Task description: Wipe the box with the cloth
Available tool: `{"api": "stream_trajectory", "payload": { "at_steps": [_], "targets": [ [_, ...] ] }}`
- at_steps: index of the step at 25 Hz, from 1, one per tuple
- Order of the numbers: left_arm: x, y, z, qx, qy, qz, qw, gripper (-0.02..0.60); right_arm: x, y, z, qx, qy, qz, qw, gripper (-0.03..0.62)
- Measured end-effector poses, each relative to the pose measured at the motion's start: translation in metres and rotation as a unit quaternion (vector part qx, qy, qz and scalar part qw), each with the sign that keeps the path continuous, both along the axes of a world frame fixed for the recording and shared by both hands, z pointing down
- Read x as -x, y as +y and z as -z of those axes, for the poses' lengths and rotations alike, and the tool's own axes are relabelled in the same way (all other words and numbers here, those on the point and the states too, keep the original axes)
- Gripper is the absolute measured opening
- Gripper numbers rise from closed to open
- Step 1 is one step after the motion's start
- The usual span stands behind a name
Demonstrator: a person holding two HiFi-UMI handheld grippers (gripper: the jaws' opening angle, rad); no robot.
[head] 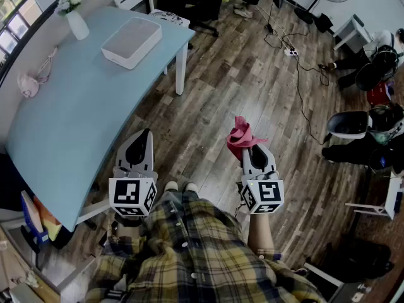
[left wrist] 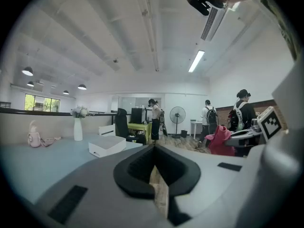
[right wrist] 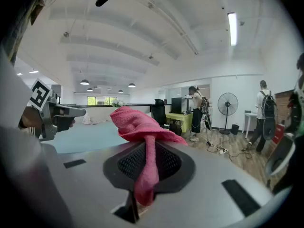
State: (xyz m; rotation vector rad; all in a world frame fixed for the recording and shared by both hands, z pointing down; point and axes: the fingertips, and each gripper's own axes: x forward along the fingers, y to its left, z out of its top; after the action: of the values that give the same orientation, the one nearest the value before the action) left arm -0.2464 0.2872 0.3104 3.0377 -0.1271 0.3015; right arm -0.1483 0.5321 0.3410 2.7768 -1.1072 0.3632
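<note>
At the far end of the pale blue table, near a white vase of flowers, the white box lies flat, its longer side running roughly along the table's length. From both tools it sits ahead and off to the left, well apart from either. The right gripper is clamped on the pink cloth, which bunches out beyond the jaw tips with a tail hanging back between them. That hand is over the wooden floor, on the side farther from the table. The left gripper is nearer, just beside the table's edge, with its jaws together and nothing between them. Both are held out in front of the person's waist, side by side, pointing forward and tipped a little downward. To wipe, the cloth hand would likely have to travel forward and across to the left, over the tabletop, since the box is out of reach from this stance
</note>
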Motion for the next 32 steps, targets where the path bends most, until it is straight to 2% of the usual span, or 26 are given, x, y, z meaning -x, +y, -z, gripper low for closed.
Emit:
{"api": "stream_trajectory", "payload": {
  "at_steps": [11,13,21,26,32],
  "targets": [
    [-0.002,0.041,-0.001,0.004,-0.012,-0.002,0.9999,-0.009,-0.003,0.034,-0.001,-0.016,-0.002,0.003,1.0,0.042],
    [-0.002,0.045,-0.004,0.006,-0.02,-0.004,0.9998,0.073,-0.003,0.038,-0.004,-0.022,-0.007,0.002,1.0,0.041],
    [-0.014,0.027,-0.013,0.014,-0.028,0.007,0.9995,0.163,-0.02,0.026,-0.012,-0.023,-0.016,0.009,1.0,0.042],
    [-0.043,-0.003,-0.018,0.021,-0.027,0.016,0.9993,0.184,-0.05,-0.003,-0.012,-0.021,-0.012,0.018,1.0,0.043],
    [-0.101,-0.052,-0.018,0.023,-0.021,0.019,0.9993,0.187,-0.105,-0.055,-0.017,-0.02,-0.009,0.024,0.999,0.043]
  ]
}}
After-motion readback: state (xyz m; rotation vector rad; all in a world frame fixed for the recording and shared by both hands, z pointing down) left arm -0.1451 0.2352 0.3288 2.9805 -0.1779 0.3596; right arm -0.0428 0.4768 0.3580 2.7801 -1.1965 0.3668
